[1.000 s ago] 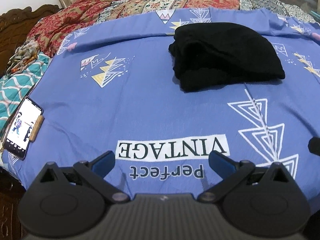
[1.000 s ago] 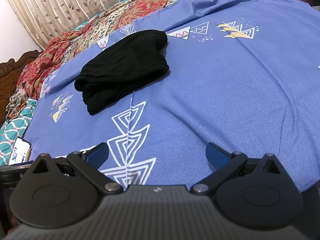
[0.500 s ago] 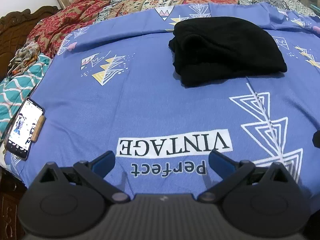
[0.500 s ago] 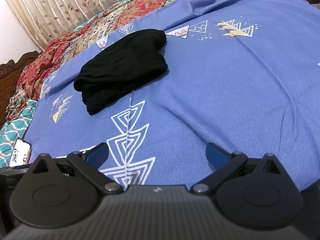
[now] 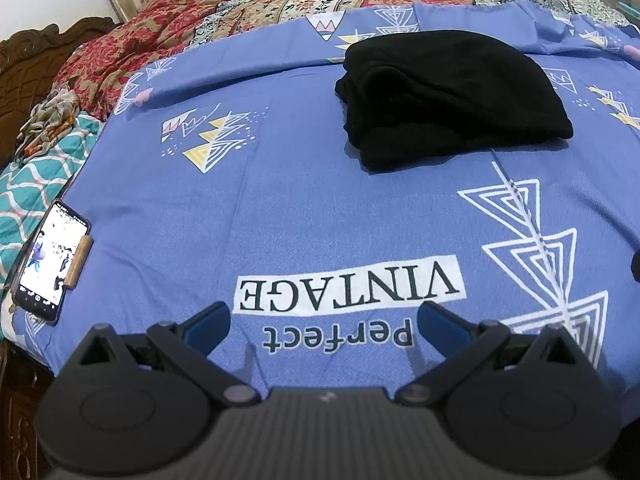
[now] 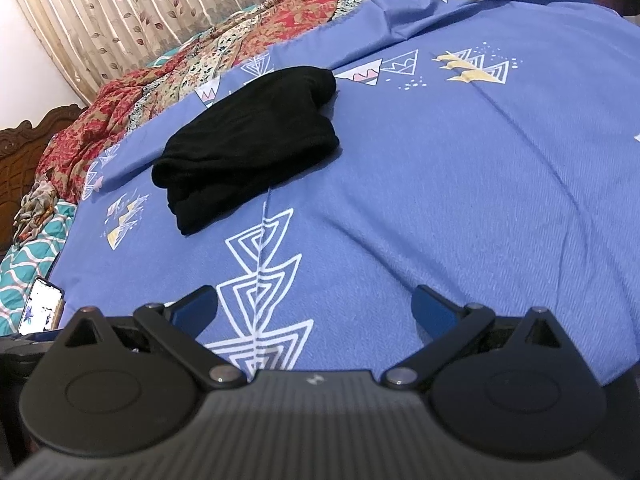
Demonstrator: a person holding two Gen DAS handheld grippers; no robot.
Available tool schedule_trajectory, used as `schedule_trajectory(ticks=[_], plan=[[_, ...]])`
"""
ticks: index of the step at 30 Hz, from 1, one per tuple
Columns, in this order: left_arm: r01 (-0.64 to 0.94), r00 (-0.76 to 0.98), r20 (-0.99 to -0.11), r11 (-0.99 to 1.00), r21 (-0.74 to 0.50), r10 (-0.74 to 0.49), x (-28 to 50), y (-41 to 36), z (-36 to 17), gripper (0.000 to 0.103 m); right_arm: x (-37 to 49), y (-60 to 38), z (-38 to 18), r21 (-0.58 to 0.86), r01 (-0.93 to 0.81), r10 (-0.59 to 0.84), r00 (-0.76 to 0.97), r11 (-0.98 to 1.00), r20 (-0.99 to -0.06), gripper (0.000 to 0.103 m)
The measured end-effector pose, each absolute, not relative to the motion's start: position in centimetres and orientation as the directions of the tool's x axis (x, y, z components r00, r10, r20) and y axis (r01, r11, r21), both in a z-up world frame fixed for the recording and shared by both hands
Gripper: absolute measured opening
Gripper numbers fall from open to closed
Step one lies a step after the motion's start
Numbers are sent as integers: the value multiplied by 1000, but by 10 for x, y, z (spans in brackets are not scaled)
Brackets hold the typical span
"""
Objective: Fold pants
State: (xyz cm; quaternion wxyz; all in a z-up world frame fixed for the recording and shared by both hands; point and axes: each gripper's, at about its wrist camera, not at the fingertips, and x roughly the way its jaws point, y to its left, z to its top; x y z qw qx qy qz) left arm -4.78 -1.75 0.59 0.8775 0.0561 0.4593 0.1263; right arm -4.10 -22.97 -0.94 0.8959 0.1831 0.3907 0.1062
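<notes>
Nearest to us, the left gripper [image 5: 324, 322] hangs low over the near edge of the bed, its blue-tipped fingers spread wide with nothing between them but the upside-down "Perfect VINTAGE" print. The right gripper [image 6: 314, 308] is just the same: jaws parted, empty, floating over the white triangle motif on the blue bedsheet [image 5: 320, 208].

What's changed over the last second? Very little! Both tools have only drifted a touch, and the view has edged slightly toward the garment. Neither has gone for cloth. To my eye that means the folding is essentially finished and the hands are backing off or pausing.

Off to the left edge, a phone [image 5: 50, 258] lies face up with its screen lit, well apart from the action.

Further in, mid-bed, there it is: the black pants [image 5: 448, 96], already a compact stacked bundle, layers showing along the near-left edge, sitting flat on the sheet and well clear of both grippers. From the right wrist view the bundle [image 6: 248, 140] looks tidy, one rounded end nudging outward.

Containers? None in sight: no basket, no drawer, no box.

Beyond, a red patterned quilt [image 5: 280, 4] is bunched along the far side, and the leaf-print curtain [image 6: 140, 8] closes the scene.
</notes>
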Motion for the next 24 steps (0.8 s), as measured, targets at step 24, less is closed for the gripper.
schedule_trajectory(ticks=[24], plan=[[-184,536,-793,956,227,291,-46,-17,5,103,-43,-228,-6,405,-56,330,685,913,-649,103]])
